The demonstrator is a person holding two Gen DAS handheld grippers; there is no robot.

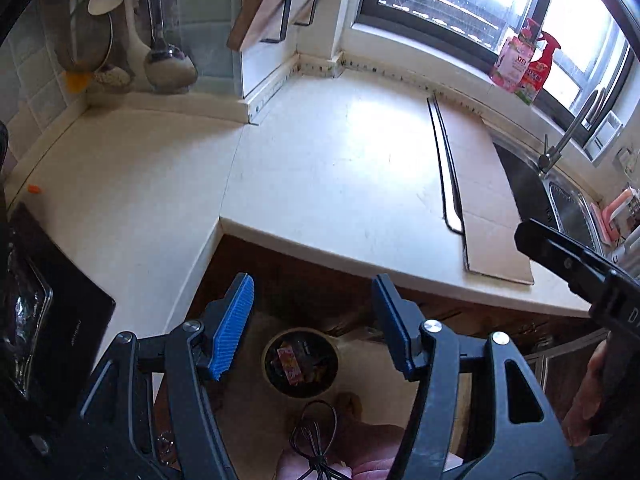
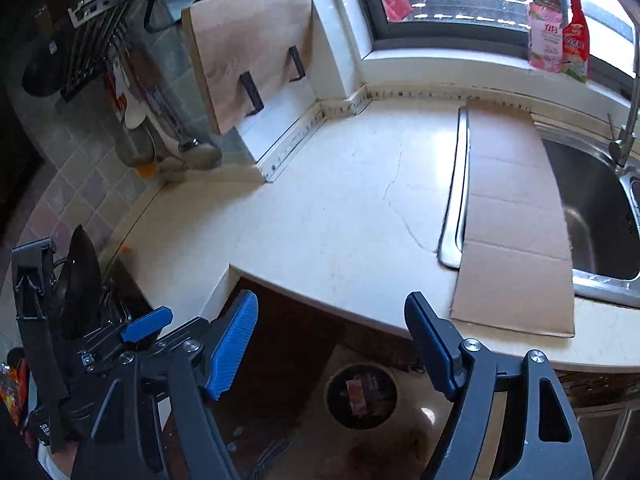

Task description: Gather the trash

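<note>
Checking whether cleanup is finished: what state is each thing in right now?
Left claw: open, nothing between its fingers.
Right claw: open, empty.
Trash bin: on the floor, uncovered, wrappers inside.
Counter: one small orange scrap at its left edge.
Cardboard sheet: flat, partly covering the sink.
Sink: no water running.
Cutting board: leaning upright in its holder.

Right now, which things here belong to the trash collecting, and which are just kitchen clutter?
Part of the job:
round trash bin on the floor holding wrappers
left tool, open and empty
right tool, open and empty

Just lying about:
flat brown cardboard sheet
steel sink
pink soap bottle
wooden cutting board
</note>
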